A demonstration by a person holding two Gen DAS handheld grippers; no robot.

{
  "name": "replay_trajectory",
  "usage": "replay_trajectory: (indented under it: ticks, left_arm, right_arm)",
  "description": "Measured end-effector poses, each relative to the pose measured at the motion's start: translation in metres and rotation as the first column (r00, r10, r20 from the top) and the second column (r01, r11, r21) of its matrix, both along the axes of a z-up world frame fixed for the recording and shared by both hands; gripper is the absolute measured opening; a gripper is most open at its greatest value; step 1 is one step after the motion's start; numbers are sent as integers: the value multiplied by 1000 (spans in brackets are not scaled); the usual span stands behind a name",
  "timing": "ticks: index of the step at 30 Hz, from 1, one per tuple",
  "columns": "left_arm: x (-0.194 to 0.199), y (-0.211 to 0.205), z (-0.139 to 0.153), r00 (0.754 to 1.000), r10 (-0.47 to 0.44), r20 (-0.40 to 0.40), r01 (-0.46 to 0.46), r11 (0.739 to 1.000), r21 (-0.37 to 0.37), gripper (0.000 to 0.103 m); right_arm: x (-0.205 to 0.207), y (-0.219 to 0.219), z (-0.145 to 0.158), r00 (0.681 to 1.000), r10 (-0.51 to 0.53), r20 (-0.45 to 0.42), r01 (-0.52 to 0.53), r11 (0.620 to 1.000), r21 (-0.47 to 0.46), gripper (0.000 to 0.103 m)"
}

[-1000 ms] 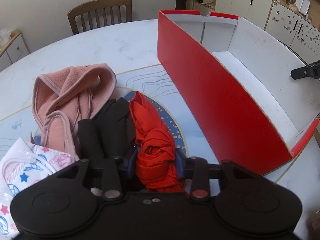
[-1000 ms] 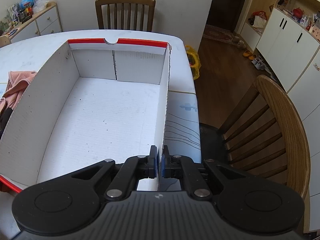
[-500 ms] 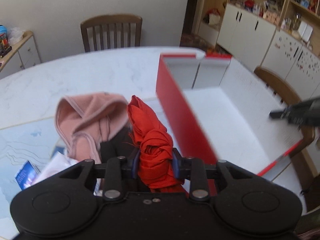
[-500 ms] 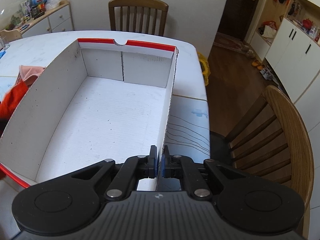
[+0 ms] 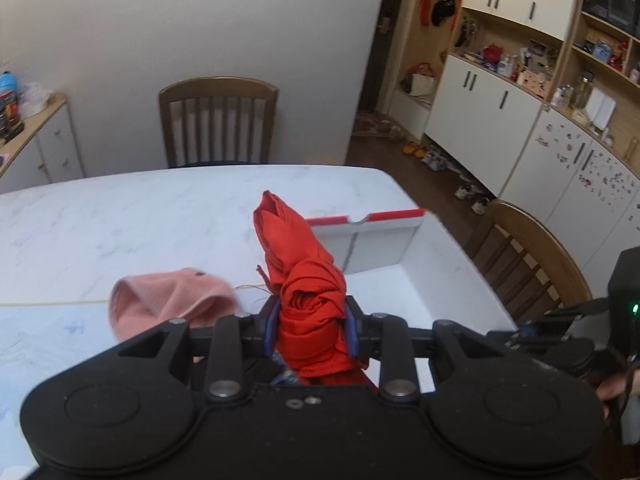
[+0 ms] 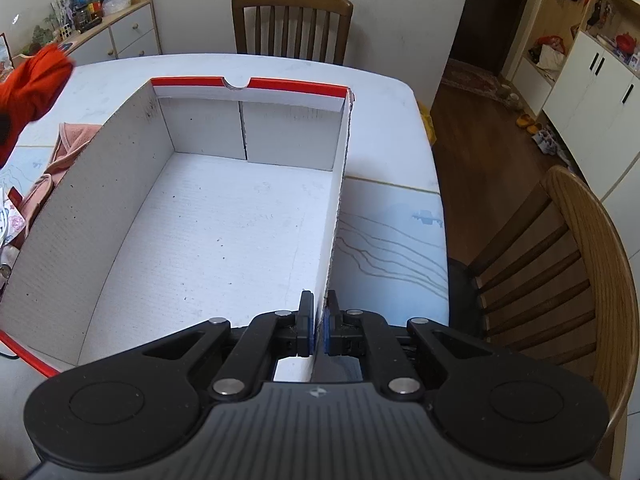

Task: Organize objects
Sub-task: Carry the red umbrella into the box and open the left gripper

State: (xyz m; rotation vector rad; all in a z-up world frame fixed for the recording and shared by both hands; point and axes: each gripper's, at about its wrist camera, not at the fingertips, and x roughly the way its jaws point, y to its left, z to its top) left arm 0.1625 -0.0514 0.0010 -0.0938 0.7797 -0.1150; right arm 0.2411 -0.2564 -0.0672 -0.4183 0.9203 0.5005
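My left gripper (image 5: pixel 310 326) is shut on a knotted red cloth (image 5: pixel 304 284), held up in the air above the white table (image 5: pixel 140 216). The same red cloth (image 6: pixel 36 80) shows at the upper left of the right wrist view, higher than the box. The red cardboard box (image 6: pixel 224 216) with a white inside lies open and holds nothing. My right gripper (image 6: pixel 319 320) is shut on the box's right wall (image 6: pixel 338 200) near its front corner. A pink cloth (image 5: pixel 168 300) lies on the table left of the box, below the lifted cloth.
Wooden chairs stand at the far side (image 6: pixel 292 24) and the right side (image 6: pixel 568 264) of the table. A patterned white cloth (image 6: pixel 10 224) lies by the box's left wall. White cabinets (image 5: pixel 500 120) line the right of the room, a sideboard (image 6: pixel 116 36) the left.
The left gripper has risen with the red cloth from the pile of clothes to well above the table. The right gripper has stayed clamped on the box wall.
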Motion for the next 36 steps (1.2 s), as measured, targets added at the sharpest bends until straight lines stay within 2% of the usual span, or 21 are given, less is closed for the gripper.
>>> replay_trajectory:
  ticks: [6,13,28,36]
  left_arm:
    - [17,-33,-2,996,-91,-3,91,996,18,29]
    - [41,-66,-33,982,-177,-65,180,982,51,29]
    - [74,-100,-109,946,-239,-220,268,957,110,29]
    - [85,-115,-130,923,-257,-287,290,954,79,29]
  right_arm:
    - [-3,1,-1,1000,-5,-11,6,1000,4,4]
    - [-1,-3,-1,1000,-18,-19,18,1000,7,4]
    - [3,1,-6,998,-52,-36,53,998,22,4]
    - [0,0,-5,997,-60,-42,61,998,25,3]
